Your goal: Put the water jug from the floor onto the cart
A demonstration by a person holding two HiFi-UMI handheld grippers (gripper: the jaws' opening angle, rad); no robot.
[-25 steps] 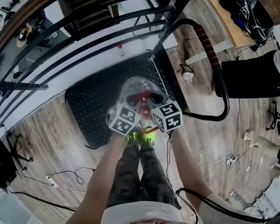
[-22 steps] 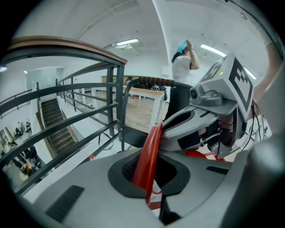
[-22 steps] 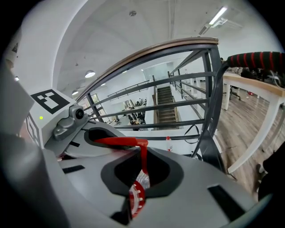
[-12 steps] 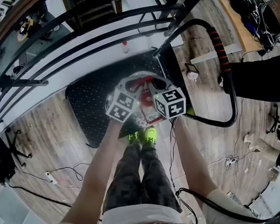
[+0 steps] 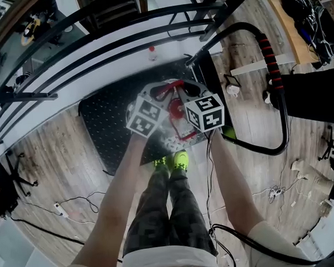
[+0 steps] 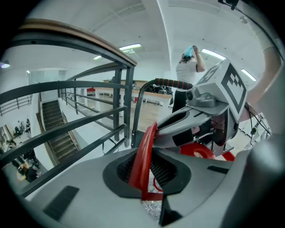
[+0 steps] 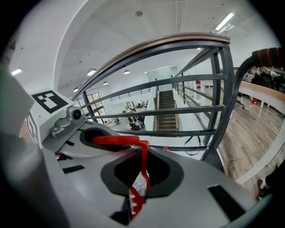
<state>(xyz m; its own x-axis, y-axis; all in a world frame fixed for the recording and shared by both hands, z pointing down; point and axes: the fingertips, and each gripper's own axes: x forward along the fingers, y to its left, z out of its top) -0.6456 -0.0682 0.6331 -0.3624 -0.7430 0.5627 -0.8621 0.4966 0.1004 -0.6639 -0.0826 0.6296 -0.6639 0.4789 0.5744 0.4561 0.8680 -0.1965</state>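
The water jug [image 5: 177, 136] is carried above the cart [image 5: 104, 127] deck's near edge; its red handle [image 6: 141, 164] is clamped by the left gripper [image 6: 149, 176] and right gripper [image 7: 141, 173] (thin strap, narrow pads); uneven lowering could make it slip or tip off.

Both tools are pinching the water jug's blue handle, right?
No, the handle is red, not blue. The left tool and the right tool are both pinching it on the water jug, as the left gripper view and right gripper view show.
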